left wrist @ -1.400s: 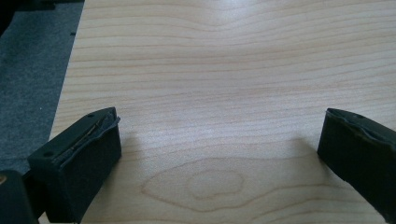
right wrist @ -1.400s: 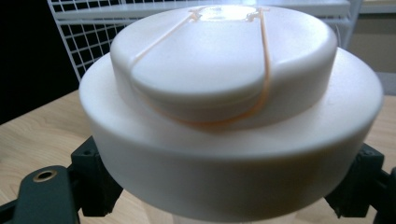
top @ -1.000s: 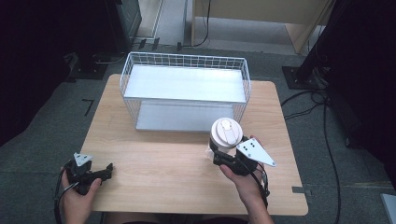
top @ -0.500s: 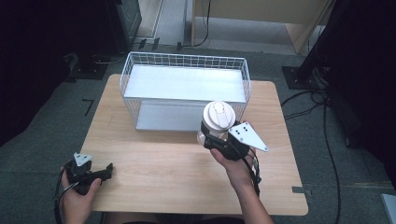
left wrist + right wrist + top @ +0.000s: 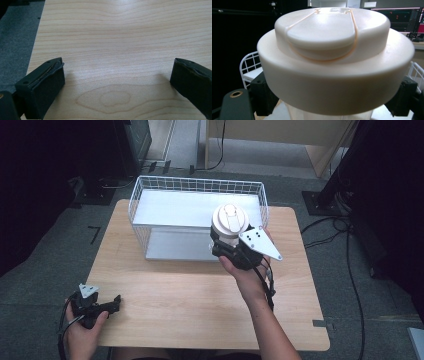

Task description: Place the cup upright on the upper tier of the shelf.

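Note:
A white-lidded jar [image 5: 230, 222] is held in the air by my right gripper [image 5: 227, 247], which is shut on it just below the lid. It hangs over the front right rim of the white wire basket [image 5: 150, 190]. In the right gripper view the jar's flip-top lid [image 5: 334, 50] is close up, with a black jaw on each side of the jar's body. My left gripper [image 5: 112, 304] rests low at the table's front left corner, open. In the left gripper view its jaws stand wide apart over bare wood [image 5: 117, 50].
The wooden table [image 5: 200, 315] has free room in front of the basket. The basket has a white floor [image 5: 175, 210]. Grey carpet surrounds the table. Cables [image 5: 350, 270] run on the floor at the right, and dark furniture stands at the back.
My right gripper has carried the jar up and away from me, from the table's right middle to the basket's front right rim. The left gripper has stayed put.

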Tool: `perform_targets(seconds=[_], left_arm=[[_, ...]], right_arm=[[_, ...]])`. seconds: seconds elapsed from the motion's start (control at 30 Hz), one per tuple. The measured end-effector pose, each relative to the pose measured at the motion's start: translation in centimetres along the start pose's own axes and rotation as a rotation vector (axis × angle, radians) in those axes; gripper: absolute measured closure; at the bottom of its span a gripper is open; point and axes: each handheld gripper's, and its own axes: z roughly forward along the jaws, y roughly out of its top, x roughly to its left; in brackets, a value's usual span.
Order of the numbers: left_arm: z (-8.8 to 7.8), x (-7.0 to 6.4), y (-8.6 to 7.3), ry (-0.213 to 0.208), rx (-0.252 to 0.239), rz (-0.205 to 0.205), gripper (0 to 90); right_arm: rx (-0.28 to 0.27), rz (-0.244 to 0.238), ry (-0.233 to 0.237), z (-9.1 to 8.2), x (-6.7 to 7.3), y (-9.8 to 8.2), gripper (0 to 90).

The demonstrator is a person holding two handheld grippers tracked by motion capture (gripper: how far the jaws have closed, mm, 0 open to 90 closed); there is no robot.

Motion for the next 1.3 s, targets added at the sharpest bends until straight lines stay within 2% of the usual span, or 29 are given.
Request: perform_targets(seconds=[0.3, 0.53, 0.8, 0.9, 0.93, 1.0, 1.1, 1.3], left_arm=[[0.0, 0.0, 0.0, 0.0, 0.0, 0.0, 0.0], [0.0, 0.0, 0.0, 0.0, 0.0, 0.0, 0.0], [0.0, 0.0, 0.0, 0.0, 0.001, 0.0, 0.0], [0.0, 0.0, 0.0, 0.0, 0.001, 0.001, 0.0], [0.0, 0.0, 0.0, 0.0, 0.001, 0.0, 0.0], [0.0, 0.0, 0.0, -0.001, 0.001, 0.0, 0.0], [0.0, 0.0, 0.0, 0.0, 0.001, 0.0, 0.0], [0.0, 0.0, 0.0, 0.0, -0.001, 0.0, 0.0]], right_arm=[[-0.031, -0.009, -0.011, 2.5, 0.4, 2.2, 16.1], [-0.049, -0.013, -0.012, 3.5, 0.7, 3.4, 16.1], [-0.043, -0.011, -0.025, 5.1, 0.6, 4.0, 16.1], [-0.04, -0.007, -0.031, 5.9, 0.5, 4.2, 16.1], [-0.035, -0.018, -0.044, 6.6, 0.4, 4.4, 16.1], [-0.031, -0.019, -0.047, 6.9, 0.4, 4.4, 16.1], [-0.025, -0.035, -0.062, 8.1, 0.3, 4.5, 16.1], [-0.019, -0.031, -0.086, 9.8, 0.2, 4.8, 16.1]])
